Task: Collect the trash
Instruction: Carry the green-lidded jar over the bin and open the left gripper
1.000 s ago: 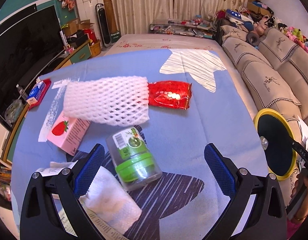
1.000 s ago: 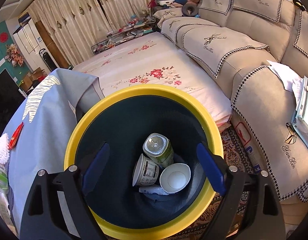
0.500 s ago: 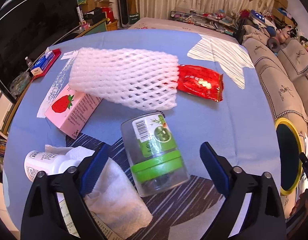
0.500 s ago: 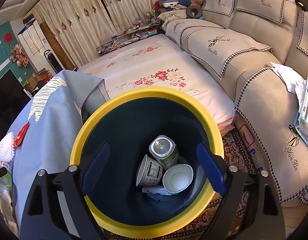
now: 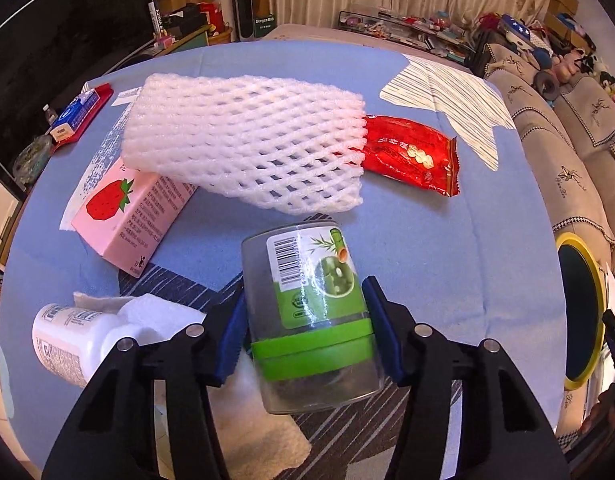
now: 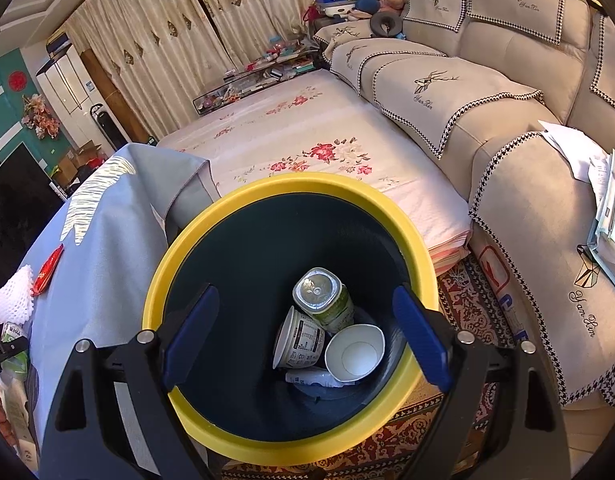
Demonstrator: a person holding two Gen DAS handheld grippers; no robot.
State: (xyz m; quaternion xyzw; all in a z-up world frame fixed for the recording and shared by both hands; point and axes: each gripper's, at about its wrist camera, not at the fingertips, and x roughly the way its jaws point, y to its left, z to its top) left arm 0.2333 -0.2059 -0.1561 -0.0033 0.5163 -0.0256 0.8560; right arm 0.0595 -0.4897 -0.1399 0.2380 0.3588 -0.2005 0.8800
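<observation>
Table, covered with a blue cloth bearing pale striped and dark striped patches. On it, placed relative to the foam net sleeve lying across the middle:
- red snack wrapper, at the sleeve's right end, partly tucked under it;
- pink strawberry carton, lying flat under the sleeve's left end;
- clear jar with green lid, on its side, just in front of the sleeve;
- white pill bottle, on its side, front left, well apart;
- white tissue, beside that bottle.
</observation>
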